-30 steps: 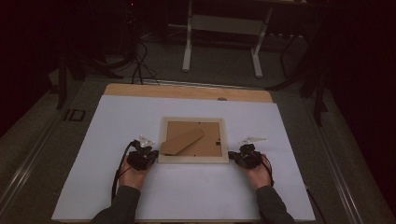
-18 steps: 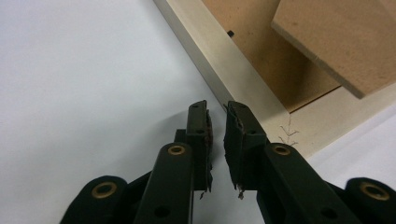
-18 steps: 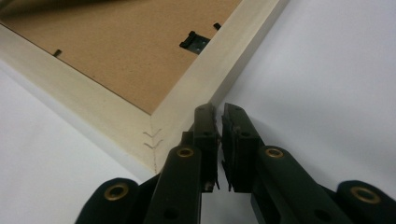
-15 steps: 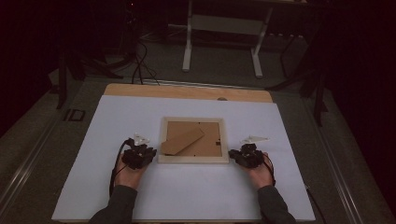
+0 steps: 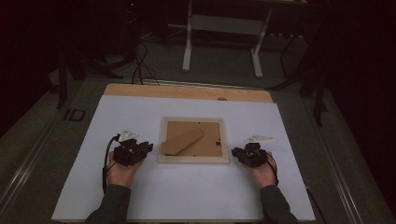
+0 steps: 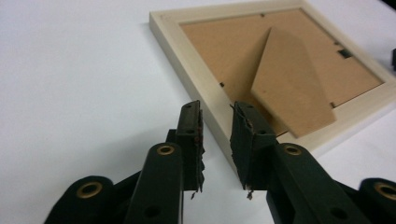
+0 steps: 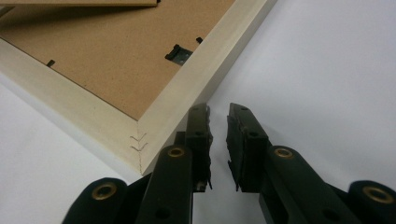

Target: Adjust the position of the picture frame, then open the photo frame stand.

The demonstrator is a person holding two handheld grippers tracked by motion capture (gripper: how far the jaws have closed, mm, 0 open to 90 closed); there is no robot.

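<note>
High view: a picture frame lies face-down mid-sheet, left gripper and right gripper flanking it. Left gripper view: jaws just parted, straddling the frame rail untouched. Right gripper view: jaws parted beside the near corner, empty. Best retreat level, leaving the frame undisturbed.

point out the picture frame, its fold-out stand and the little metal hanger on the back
picture frame (image 5: 193,159) high view, near wooden edge
stand (image 6: 292,88) left gripper view, middle of the brown flap
hanger (image 7: 178,52) right gripper view, dark metal clip
</note>
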